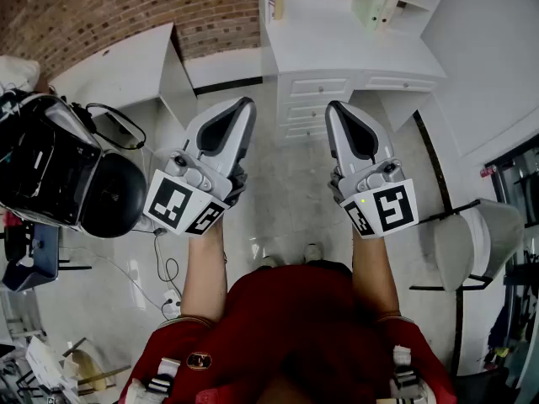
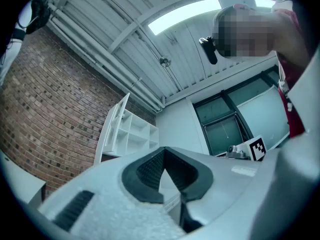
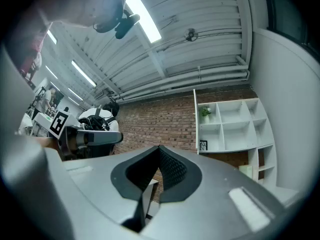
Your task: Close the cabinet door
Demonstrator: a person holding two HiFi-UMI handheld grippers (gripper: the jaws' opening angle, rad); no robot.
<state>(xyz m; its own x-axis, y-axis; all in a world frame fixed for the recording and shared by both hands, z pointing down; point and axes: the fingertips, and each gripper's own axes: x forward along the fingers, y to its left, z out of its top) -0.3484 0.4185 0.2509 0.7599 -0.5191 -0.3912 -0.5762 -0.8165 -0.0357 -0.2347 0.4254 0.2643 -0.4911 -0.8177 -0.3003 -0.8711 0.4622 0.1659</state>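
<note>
Left tool (image 2: pixel 164 150) jaws together, empty; right tool (image 3: pixel 159 149) likewise together, touching nothing.

L gripper (image 1: pixel 245 106) & R gripper (image 1: pixel 336 109) side by side, tilted up, fingers (image 2: pixel 150 170) closed, empty.

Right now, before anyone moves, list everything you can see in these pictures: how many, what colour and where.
wall: one, red-brown brick, far side
desk: one, white, with drawers, ahead by the wall
table: one, white, left of the desk
shelf unit: one, white, open compartments, against the brick wall
plant: one, green, top left compartment of the shelf unit
chair: one, pale grey, on the floor at right
machine: one, black, at left
cable: one, dark, on the floor at left
shirt: one, red, on the person
left gripper: one, grey, jaws shut, empty
right gripper: one, grey, jaws shut, empty
</note>
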